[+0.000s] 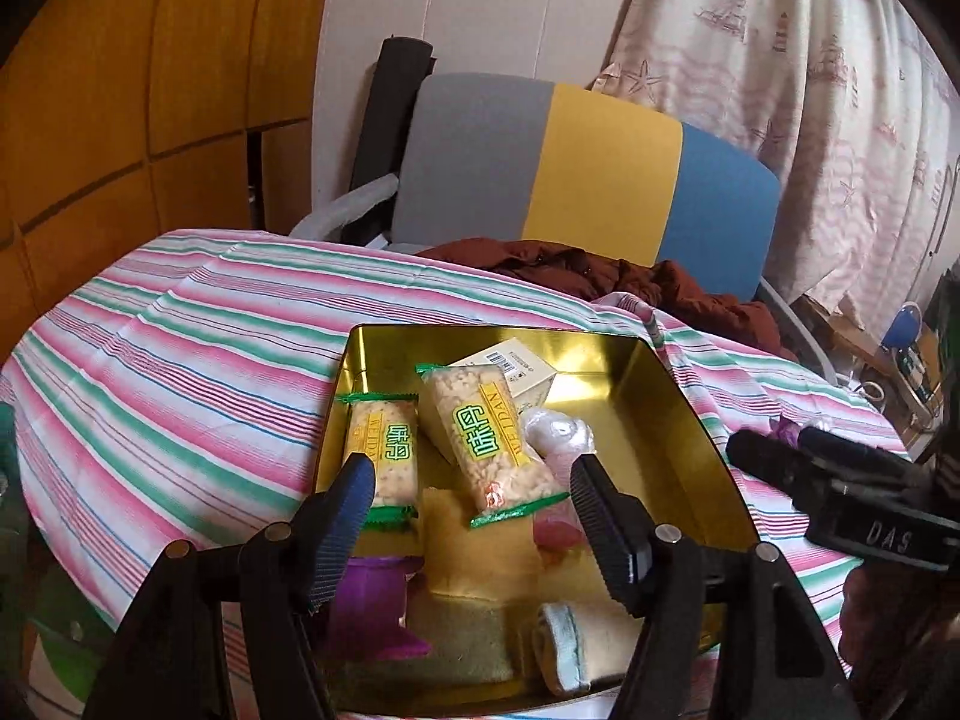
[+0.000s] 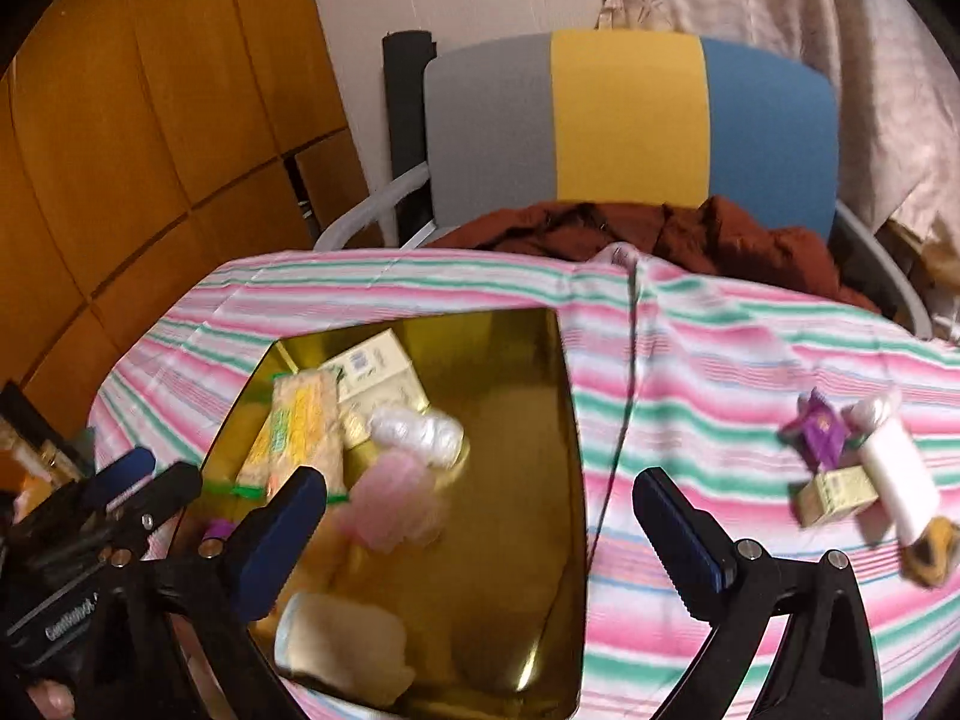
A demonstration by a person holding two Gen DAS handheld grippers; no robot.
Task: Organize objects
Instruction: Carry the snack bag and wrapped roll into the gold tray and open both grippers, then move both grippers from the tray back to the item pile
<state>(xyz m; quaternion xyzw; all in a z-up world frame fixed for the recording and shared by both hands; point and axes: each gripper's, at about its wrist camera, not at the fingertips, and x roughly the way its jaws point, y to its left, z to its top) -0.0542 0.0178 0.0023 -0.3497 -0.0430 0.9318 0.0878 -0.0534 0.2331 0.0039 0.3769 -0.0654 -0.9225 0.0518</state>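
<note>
Right wrist view is motion-blurred; the small pile on the right of the striped pink, green and white cloth-covered bench is hard to read: a purple wrapped item, a white tube-like piece, a small pale green box, plus a dark yellow scrap cut by the frame edge. Near end of the shiny gold metal tray is hidden behind the left gripper body.

Left gripper's fingers stand wide apart, holding nothing, poised over the tray's near half; the two green-edged puffed rice snack bars lie between and just beyond the fingertips. Right gripper is also spread wide and empty, one finger over the tray, the other over bare cloth; in the left wrist view it enters from the right beside the tray.

In the tray, counted: two snack bars, one cream cardboard box at the far end, one white crinkled plastic bundle, one pink fuzzy thing, one purple plastic piece, one yellow and green sponge, one rolled pale sock. The pile is well right of the tray.

Behind the bench: a grey, yellow and blue chair with brown clothing.
</note>
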